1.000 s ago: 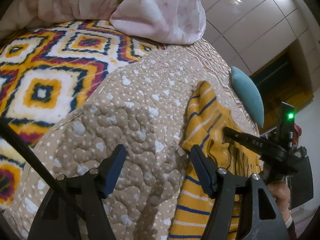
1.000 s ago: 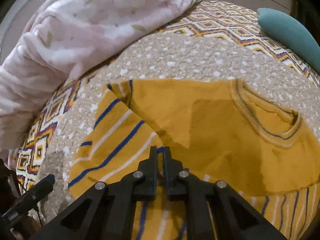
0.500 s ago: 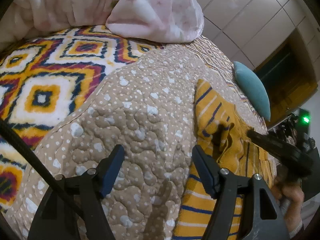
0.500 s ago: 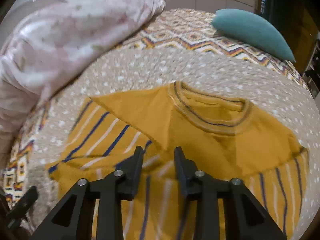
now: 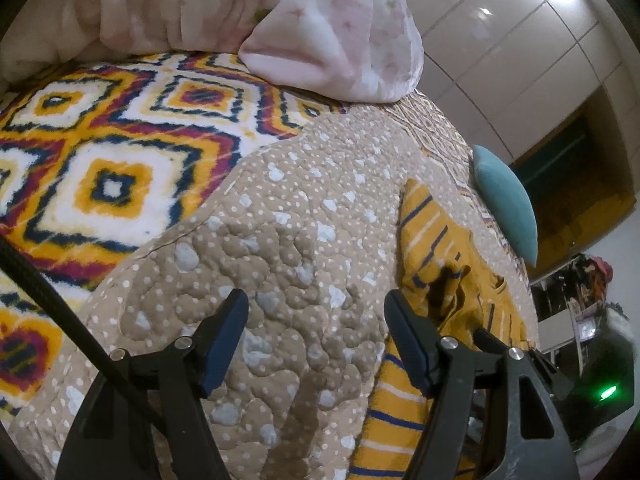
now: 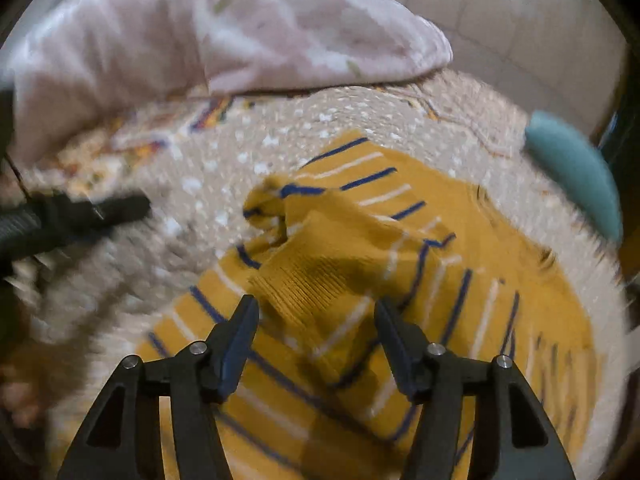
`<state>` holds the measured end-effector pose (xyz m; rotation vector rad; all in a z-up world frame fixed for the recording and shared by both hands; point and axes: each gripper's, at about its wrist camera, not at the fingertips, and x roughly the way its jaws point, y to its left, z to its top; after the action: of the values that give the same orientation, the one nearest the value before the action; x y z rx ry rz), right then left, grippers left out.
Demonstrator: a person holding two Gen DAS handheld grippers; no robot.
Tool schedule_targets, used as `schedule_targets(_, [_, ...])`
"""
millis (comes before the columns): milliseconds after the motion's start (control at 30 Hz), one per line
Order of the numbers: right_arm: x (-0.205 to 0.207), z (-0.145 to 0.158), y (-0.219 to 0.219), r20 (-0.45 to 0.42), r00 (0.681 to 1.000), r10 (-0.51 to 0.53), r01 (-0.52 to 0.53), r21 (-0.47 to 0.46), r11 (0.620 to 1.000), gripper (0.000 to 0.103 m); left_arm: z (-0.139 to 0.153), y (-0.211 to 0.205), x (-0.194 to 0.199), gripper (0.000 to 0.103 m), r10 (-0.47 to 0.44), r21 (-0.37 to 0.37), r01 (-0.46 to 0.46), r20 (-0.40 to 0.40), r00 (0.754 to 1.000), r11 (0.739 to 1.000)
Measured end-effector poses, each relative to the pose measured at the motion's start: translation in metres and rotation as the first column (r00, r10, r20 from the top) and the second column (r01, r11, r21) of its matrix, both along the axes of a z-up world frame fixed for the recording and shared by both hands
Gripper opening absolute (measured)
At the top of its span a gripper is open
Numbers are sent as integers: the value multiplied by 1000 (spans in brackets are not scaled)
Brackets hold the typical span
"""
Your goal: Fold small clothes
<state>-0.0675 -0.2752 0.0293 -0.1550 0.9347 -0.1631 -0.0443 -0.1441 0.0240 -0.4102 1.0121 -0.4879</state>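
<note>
item: mustard knit sweater (image 6: 460,248), ribbed cuff, blue and white stripes; lies rumpled on the tan dotted quilt (image 5: 280,240) of the bed. right gripper (image 6: 316,324): jaws have just been opening, cuff between them, unpinched; 1 second ago they were closed. left gripper (image 5: 316,328): jaws apart over bare quilt. nearby: pink floral blanket (image 6: 200,32), teal pillow (image 5: 506,200), diamond-pattern cover (image 5: 120,152).

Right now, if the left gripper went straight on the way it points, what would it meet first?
Most likely the bare beige dotted quilt: the left gripper is open, nothing between its fingers, aimed down at the bedding. The yellow striped sweater lies just off that line, beside one finger. Depth is hard to judge.
</note>
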Motion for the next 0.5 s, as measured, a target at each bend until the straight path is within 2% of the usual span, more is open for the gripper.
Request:
schedule_targets(33, [3, -8, 6, -10, 1000, -3, 2, -68, 998, 53, 0, -1, 0, 69, -3, 6, 3, 3, 1000, 1000])
schedule_targets(67, [4, -13, 8, -19, 1000, -11, 9, -105, 994, 21, 0, -2, -1, 69, -6, 12, 6, 6, 1000, 1000])
schedule_targets(100, [3, -13, 8, -16, 1000, -23, 21, -109, 994, 14, 1, -2, -1, 69, -9, 15, 9, 8, 1000, 1000])
schedule_targets(200, [-18, 19, -19, 80, 993, -87, 84, 48, 995, 13, 2, -3, -1, 69, -12, 9, 12, 5, 1000, 1000])
schedule_targets(300, [-45, 48, -56, 142, 973, -182, 159, 159, 974, 12, 2, -3, 0, 69, -7, 5, 7, 2, 1000, 1000])
schedule_targets(400, [-76, 73, -107, 187, 928, -323, 272, 255, 928, 11, 3, -3, -1, 69, -6, -4, 6, -1, 1000, 1000])
schedule_targets(500, [-108, 92, -163, 197, 857, -476, 381, 380, 843, 11, 4, -1, -2, 70, -9, -18, 9, -5, 1000, 1000])
